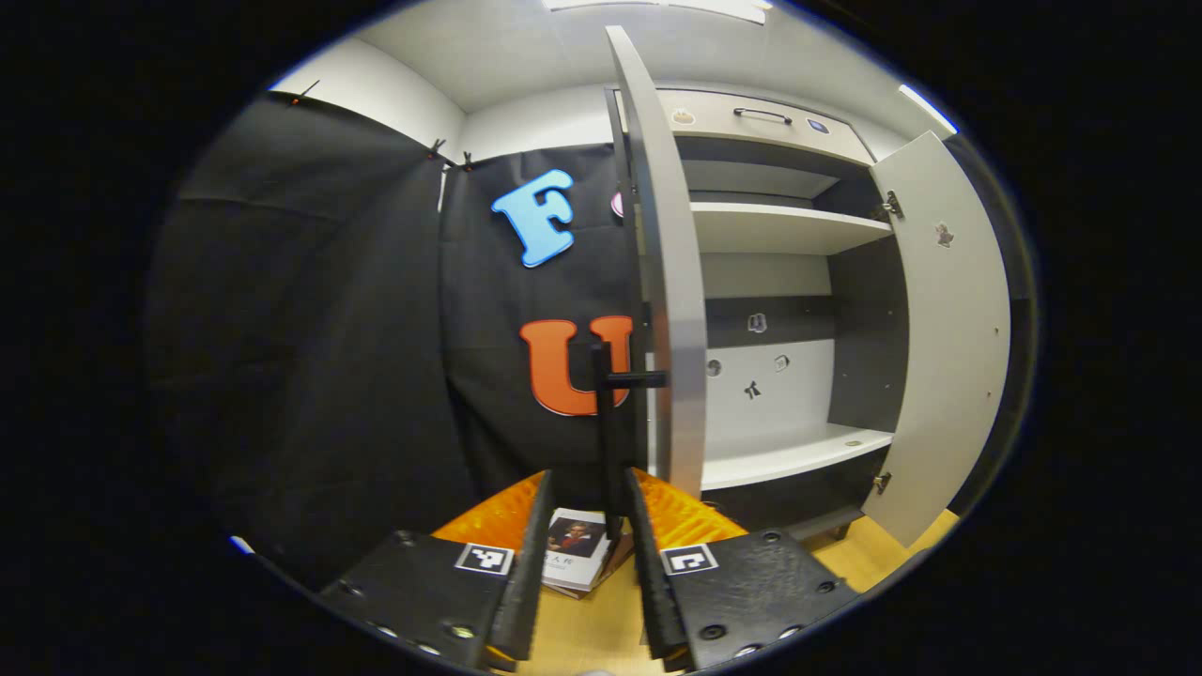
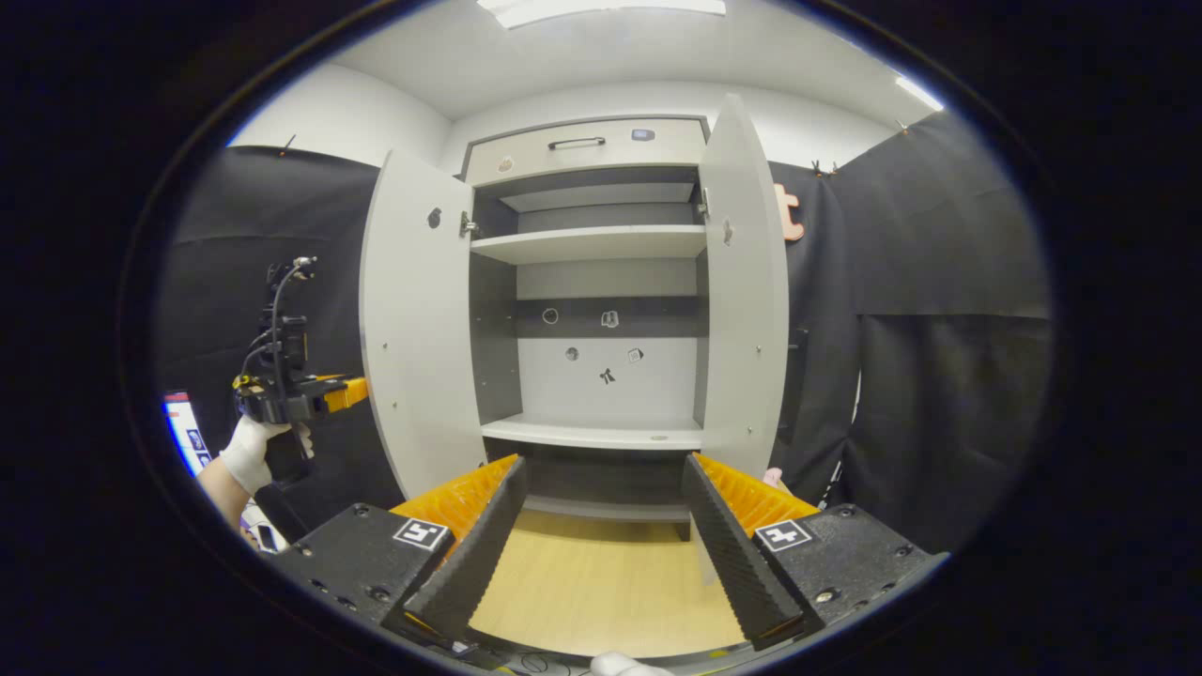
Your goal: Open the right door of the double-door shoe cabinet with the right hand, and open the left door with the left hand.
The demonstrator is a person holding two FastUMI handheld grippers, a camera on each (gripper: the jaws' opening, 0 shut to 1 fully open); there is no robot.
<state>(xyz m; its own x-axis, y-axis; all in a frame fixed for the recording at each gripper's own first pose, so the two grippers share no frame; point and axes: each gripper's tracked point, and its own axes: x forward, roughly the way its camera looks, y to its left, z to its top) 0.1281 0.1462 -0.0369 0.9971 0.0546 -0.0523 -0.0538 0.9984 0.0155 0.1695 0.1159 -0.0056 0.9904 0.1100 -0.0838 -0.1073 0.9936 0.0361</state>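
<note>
The shoe cabinet (image 2: 592,244) stands with both doors swung out. In the right gripper view the left door (image 2: 413,329) and the right door (image 2: 747,282) flank bare shelves. My right gripper (image 2: 603,465) is open and holds nothing, back from the cabinet. The left gripper view has the left door (image 1: 669,282) edge-on, with its black bar handle (image 1: 606,422) running down between the fingers of my left gripper (image 1: 590,488). Its jaws stand apart and wider than the bar. The right door (image 1: 939,329) hangs open beyond. A gloved hand (image 2: 249,451) holds the left gripper (image 2: 338,392) beside the left door.
A drawer (image 2: 582,145) with a dark handle tops the cabinet. Small stickers dot the back panel (image 2: 610,376). A booklet (image 1: 573,554) lies on the wooden floor (image 2: 601,582) beneath the left gripper. Black cloth walls close in on both sides.
</note>
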